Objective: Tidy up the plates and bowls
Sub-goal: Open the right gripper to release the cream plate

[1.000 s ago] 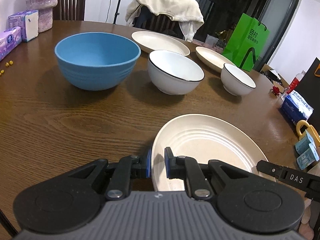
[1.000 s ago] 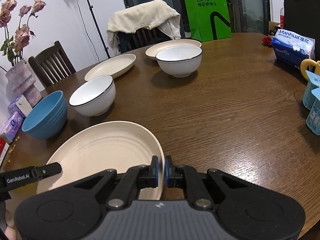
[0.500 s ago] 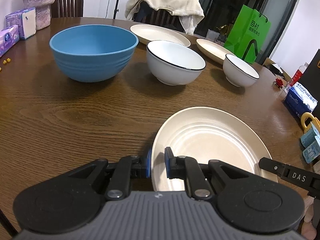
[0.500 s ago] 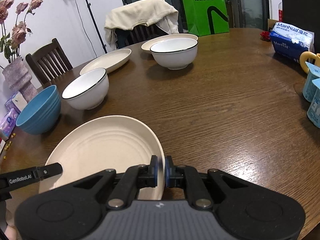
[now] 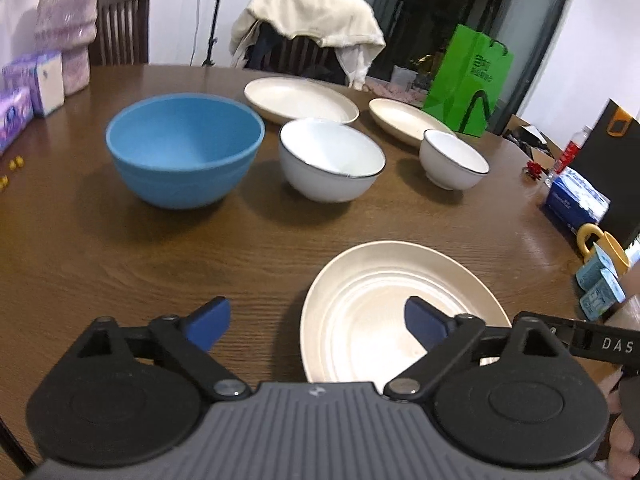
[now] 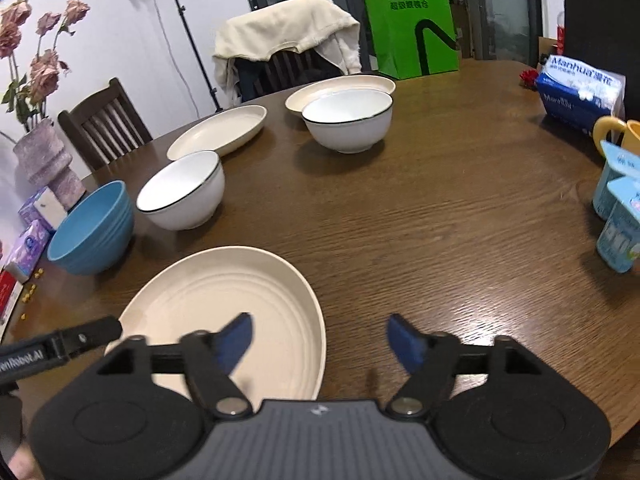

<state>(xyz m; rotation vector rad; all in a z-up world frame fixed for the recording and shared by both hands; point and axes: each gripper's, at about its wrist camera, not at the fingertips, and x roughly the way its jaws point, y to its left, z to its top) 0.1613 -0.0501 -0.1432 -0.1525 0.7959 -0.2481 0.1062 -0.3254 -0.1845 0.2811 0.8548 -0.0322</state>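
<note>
Two grippers over wooden table [image 5: 120, 272], both just opened. Near cream plate [image 5: 400, 304] flat on table, released. Blue bowl [image 5: 184, 156] beyond plate, to its left. Left gripper [image 5: 316, 320] jaws wide, straddling plate's left rim. Right gripper [image 6: 320, 340] jaws wide, straddling right rim.

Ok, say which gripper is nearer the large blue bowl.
Left. Both just opened: left gripper straddles the cream plate's rim nearest the blue bowl, right gripper the opposite rim.
</note>
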